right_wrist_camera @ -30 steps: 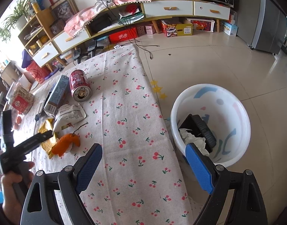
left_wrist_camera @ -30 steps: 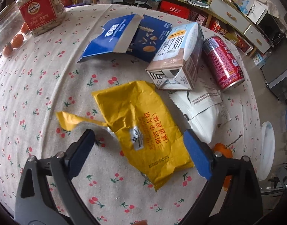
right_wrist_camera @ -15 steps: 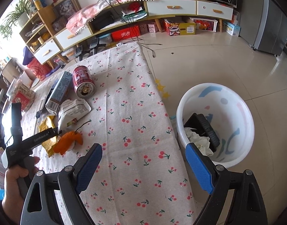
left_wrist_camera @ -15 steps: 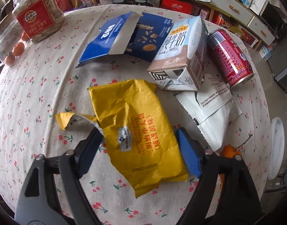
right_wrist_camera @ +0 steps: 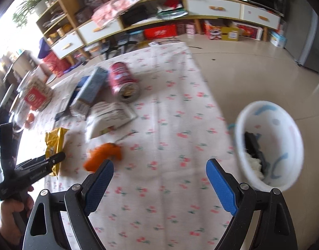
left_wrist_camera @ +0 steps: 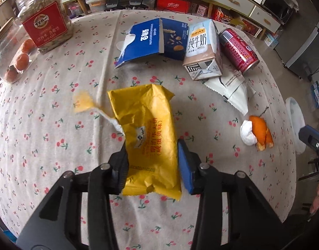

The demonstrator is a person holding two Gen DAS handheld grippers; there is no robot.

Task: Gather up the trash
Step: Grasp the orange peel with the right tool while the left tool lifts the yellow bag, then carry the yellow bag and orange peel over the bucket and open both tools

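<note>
While motion blur smears the basin [right_wrist_camera: 269, 143], the left claw [left_wrist_camera: 152, 160] has been closing, pinching the yellow wrapper [left_wrist_camera: 146, 133].

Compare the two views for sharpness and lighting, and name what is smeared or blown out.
Left wrist view: mostly sharp, print on the yellow wrapper readable, only its torn strip smeared; even daylight, strong fisheye bending of the table. Right wrist view: motion blur throughout, the orange peel and white basin soft-edged, the window area at far left overexposed; the right gripper stays crisp.
</note>
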